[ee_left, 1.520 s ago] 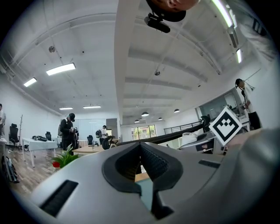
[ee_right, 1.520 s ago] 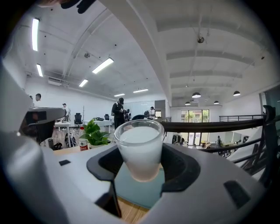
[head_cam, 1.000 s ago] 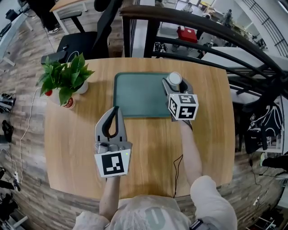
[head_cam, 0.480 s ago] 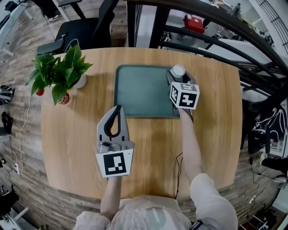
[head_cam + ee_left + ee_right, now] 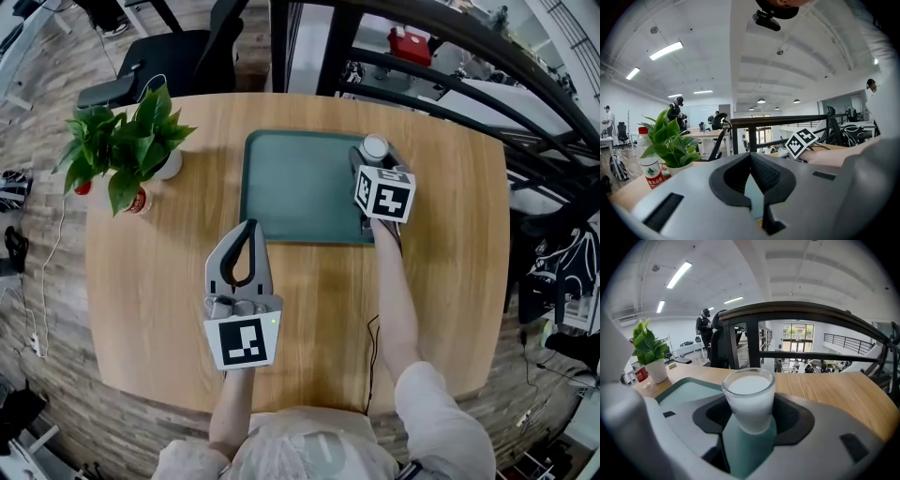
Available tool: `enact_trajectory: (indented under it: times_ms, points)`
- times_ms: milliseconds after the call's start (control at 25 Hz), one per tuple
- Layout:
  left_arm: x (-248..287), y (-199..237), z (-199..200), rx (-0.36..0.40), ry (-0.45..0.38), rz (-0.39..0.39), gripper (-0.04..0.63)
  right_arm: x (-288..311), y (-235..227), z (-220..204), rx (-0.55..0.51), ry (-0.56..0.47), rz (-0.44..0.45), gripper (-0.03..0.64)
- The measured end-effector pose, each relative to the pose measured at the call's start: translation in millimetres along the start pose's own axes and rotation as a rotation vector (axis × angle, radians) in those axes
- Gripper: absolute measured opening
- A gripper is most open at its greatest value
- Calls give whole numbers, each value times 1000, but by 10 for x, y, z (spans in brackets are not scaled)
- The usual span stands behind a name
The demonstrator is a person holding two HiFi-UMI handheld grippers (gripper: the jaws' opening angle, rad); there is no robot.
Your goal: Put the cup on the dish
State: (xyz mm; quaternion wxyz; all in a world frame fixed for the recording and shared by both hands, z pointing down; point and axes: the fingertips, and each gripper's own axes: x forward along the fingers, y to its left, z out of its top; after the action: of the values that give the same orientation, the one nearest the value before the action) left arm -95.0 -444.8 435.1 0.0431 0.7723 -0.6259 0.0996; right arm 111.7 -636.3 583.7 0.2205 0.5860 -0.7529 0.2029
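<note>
A frosted white cup [image 5: 375,147] [image 5: 750,397] stands upright between the jaws of my right gripper [image 5: 375,157] [image 5: 750,416], which is shut on it. The cup is at the far right corner of the green dish [image 5: 291,187] [image 5: 682,390], a flat rimmed tray; whether its base touches the dish is hidden. My left gripper [image 5: 247,228] [image 5: 750,159] is shut with nothing in it, over the wooden table [image 5: 159,281] near the dish's front left corner.
A potted green plant [image 5: 127,150] [image 5: 670,140] and a red-labelled bottle [image 5: 141,202] [image 5: 649,164] stand at the table's left. A thin black cable [image 5: 370,347] lies near the front edge. A dark railing [image 5: 422,56] runs behind the table, and a chair [image 5: 141,75] sits at the back left.
The head view has shifted a little. Both grippers keep their places relative to the dish, and the cup stays in the right gripper.
</note>
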Motion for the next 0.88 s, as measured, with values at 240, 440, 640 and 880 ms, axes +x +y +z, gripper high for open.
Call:
enact_trajectory:
  times_ms: [240, 440, 640, 880]
  points:
    - [-50, 51, 0, -6, -9, 20, 6, 24, -8, -27, 20, 16, 25, 267]
    - [-85, 57, 35, 1, -14, 20, 6, 10, -7, 4, 25, -2, 31, 267]
    - [-167, 99, 118, 3, -30, 34, 6, -113, 6, 231, 9, -69, 16, 270]
    - [-388, 69, 429, 18, -98, 50, 6, -613, -6, 785, -16, -197, 4, 268]
